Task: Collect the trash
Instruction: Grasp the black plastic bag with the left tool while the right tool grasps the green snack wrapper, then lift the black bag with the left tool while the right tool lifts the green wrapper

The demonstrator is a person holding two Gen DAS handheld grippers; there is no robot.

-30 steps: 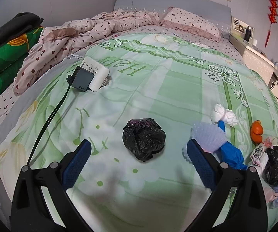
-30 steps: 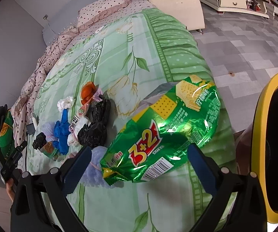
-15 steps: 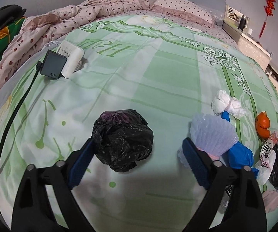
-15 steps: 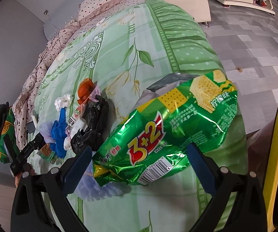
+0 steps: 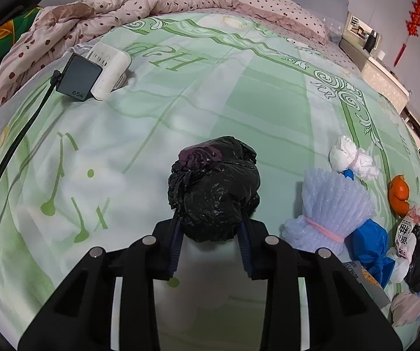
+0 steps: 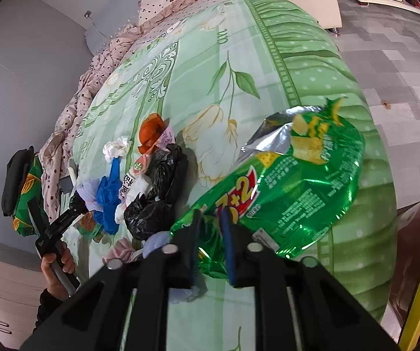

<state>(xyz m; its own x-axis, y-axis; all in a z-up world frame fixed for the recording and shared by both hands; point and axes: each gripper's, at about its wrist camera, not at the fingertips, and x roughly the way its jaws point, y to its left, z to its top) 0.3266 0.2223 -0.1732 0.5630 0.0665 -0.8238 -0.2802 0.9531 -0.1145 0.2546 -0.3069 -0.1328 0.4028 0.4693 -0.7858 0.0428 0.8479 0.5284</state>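
While the green bedspread [image 5: 239, 102] sags softly under everything, I judge both lifts should go straight up, slowly. My right gripper [image 6: 210, 219] pinches the near corner of the green cracker bag [image 6: 297, 187], whose slick foil could slip, so I squeeze firmly. My left gripper [image 5: 210, 228] clamps the knotted black trash bag [image 5: 215, 193] low, beside the trash pile [image 5: 385, 234].

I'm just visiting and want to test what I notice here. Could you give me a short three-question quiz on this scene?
1. True or false: the left gripper is shut on the black bag.
2. What does the right gripper pinch? A) green snack bag B) orange peel C) blue bag
3. Fill in: the charger lies on the ____.

Key: 1 true; 2 A; 3 bed.
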